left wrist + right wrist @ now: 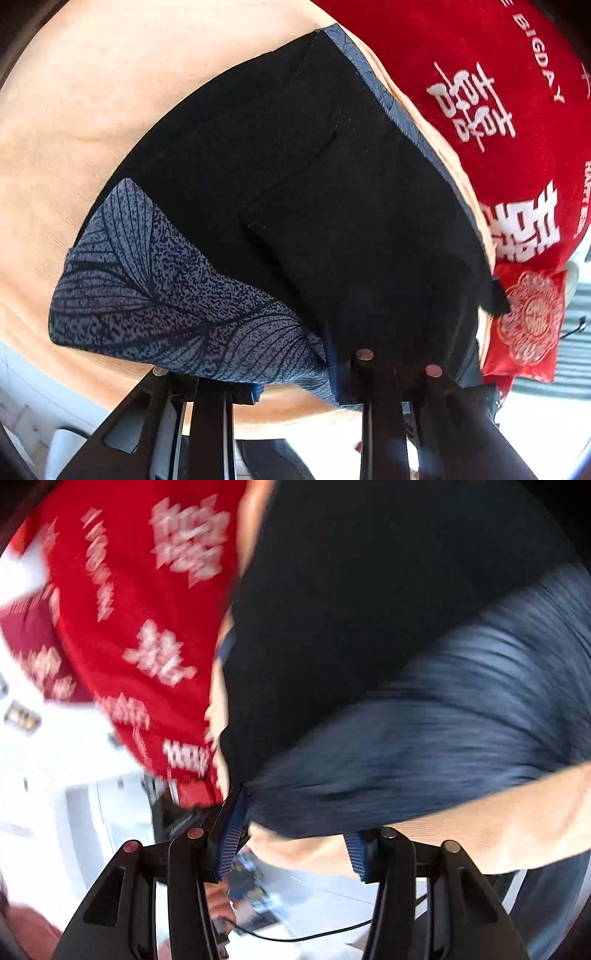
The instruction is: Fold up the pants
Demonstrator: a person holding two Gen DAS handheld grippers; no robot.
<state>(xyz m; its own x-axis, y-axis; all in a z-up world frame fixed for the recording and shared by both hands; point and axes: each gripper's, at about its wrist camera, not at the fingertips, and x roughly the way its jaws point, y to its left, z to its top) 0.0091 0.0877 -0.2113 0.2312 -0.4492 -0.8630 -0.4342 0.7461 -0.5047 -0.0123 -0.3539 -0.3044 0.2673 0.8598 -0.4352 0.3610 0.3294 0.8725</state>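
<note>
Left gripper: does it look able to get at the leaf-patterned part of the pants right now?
Likely yes. The leaf-patterned part lies uncovered on the peach sheet, and its near edge sits between the fingers of the left gripper.

Red blanket crowds one side of the pants; bare tan bedding lies open opposite.

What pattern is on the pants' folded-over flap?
Grey-blue with dark leaf-vein lines and speckles on the flap; clearest in the left wrist view.
</note>
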